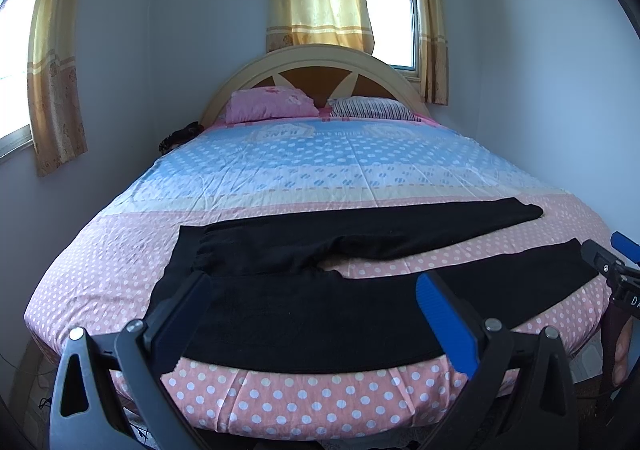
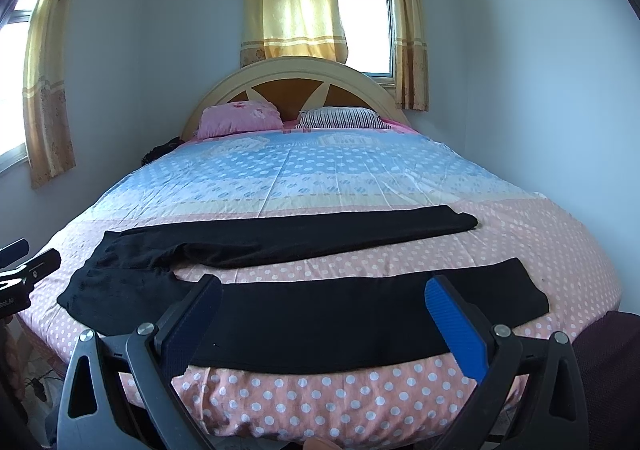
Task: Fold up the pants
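Black pants (image 1: 320, 290) lie spread flat across the foot of a bed (image 1: 280, 390) with a pink polka-dot sheet, waistband toward the left, two legs running right with a strip of sheet between them. The left gripper (image 1: 316, 314) hovers with its jaws spread wide and empty — the near leg and seat of the pants lie just ahead, between its fingers. The right gripper (image 2: 326, 320) is likewise spread and empty, framing the near leg, whose cuff lies just beyond its right finger. Far ahead of both, a pink pillow (image 2: 240, 118) and a striped pillow (image 2: 340, 118) rest against the arched headboard (image 2: 288, 70).
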A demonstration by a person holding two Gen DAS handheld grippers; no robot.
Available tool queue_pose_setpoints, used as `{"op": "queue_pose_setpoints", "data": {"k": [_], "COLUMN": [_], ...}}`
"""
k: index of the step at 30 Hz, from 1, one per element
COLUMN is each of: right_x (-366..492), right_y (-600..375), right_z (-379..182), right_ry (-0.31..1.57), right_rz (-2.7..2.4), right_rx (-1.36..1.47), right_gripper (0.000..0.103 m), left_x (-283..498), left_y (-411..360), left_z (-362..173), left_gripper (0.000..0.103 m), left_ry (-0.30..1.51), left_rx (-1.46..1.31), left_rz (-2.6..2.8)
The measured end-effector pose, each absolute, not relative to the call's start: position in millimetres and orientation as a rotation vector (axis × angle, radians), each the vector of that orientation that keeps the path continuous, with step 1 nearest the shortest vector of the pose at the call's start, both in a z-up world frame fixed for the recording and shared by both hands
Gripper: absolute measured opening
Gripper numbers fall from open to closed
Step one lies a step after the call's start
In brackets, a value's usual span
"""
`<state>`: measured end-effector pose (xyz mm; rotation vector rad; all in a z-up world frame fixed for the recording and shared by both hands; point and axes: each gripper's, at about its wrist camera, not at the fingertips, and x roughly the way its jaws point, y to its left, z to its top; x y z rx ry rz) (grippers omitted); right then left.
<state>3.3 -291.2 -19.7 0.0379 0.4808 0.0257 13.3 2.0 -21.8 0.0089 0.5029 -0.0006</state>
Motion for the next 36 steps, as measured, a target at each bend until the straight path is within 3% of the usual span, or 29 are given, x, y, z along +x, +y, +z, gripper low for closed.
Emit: {"op": "queue_pose_setpoints", "data": {"k": [26, 36], "right_x": [17.4, 62.9], "right_y": [-293.8, -323.4], "right_z": [-37.8, -62.5], "right_ry": [0.525, 0.597], "right_rz": [0.01, -0.013], "right_rx": [0.027, 0.013], "right_gripper": [0.102, 0.102], "left_x": [20.9, 92.5], "left_y": [3.6, 61.4], "left_z": [-34.6, -64.1], "left_gripper": [0.103, 0.103], "left_ry": [0.528, 0.602], "left_rx": [-0.005, 0.035], "left_rz": [-0.016, 0.105]}}
